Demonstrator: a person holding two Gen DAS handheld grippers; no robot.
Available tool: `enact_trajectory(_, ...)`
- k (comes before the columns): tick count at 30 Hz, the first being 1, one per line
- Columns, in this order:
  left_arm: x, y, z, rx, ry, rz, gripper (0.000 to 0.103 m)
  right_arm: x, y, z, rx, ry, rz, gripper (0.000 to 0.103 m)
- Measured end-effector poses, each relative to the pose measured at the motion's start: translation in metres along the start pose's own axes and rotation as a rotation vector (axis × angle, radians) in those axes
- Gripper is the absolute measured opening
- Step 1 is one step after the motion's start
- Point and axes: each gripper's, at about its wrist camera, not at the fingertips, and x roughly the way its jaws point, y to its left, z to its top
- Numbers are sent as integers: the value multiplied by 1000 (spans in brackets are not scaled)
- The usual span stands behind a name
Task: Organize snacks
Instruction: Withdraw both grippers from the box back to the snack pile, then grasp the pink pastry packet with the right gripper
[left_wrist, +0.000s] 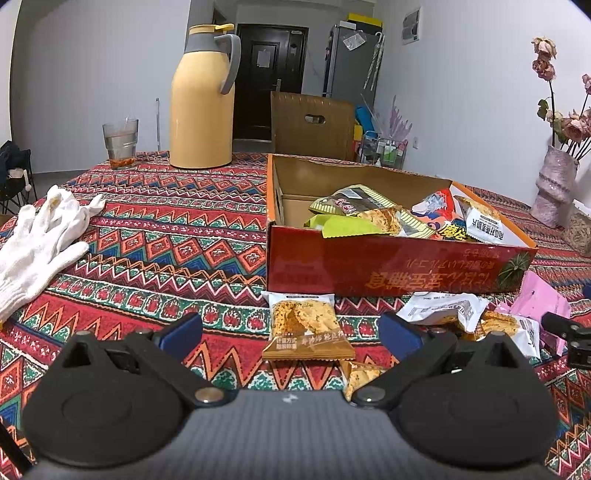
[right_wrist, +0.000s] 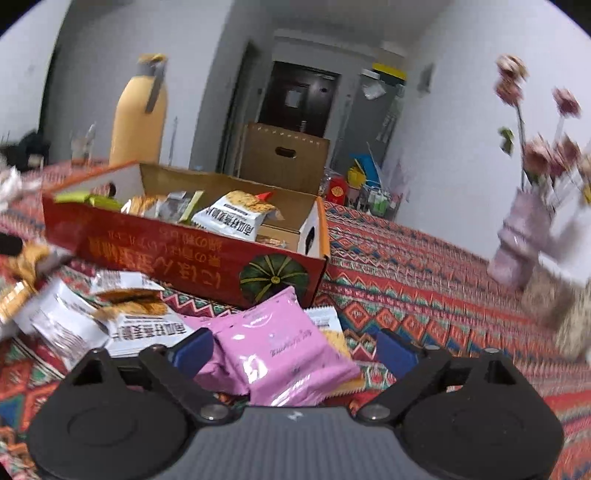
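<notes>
Pink snack pouch (right_wrist: 280, 347) is lying between the right gripper's (right_wrist: 295, 349) wide jaws, just near of the red box (right_wrist: 177, 254); left gripper (left_wrist: 291, 332) is hovering wide over a brown cracker packet (left_wrist: 306, 325) on the surface.

- The left wrist view looks forward, low over the surface (left_wrist: 166, 229), facing the red box (left_wrist: 388, 269) from near its left end.
- The right wrist view sits low, tilted and blurred, near the box's (right_wrist: 184, 254) right end.
- Both share the box, the yellow jug (left_wrist: 201, 103) (right_wrist: 138, 114) and the dark door (left_wrist: 271, 79) (right_wrist: 299, 99).
</notes>
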Motion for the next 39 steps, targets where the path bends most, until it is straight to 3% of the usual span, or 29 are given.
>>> enact_trajectory(7, 1, 0, -1, 1, 6, 2, 103, 24, 3, 4, -40, 25, 54, 81)
enact_trajectory(9, 1, 0, -1, -2, 5, 1, 103, 25, 4, 2, -38, 18, 60, 69)
enact_trajectory(12, 1, 1, -2, -6, 4, 0, 103, 28, 6, -1, -53, 27, 58, 63)
enact_trajectory(20, 1, 1, -1, -12, 5, 3, 103, 31, 7, -5, -52, 37, 59, 61)
enact_trajectory(25, 1, 3, -2, -19, 5, 5, 103, 24, 4, -5, -28, -5, 40, 61)
enact_trajectory(34, 2, 3, -1, -24, 15, 7, 103, -18, -27, -10, 226, -203, -15, 61)
enact_trajectory(39, 2, 5, 1, -30, 23, 11, 103, -18, -35, -13, 285, -202, -11, 61)
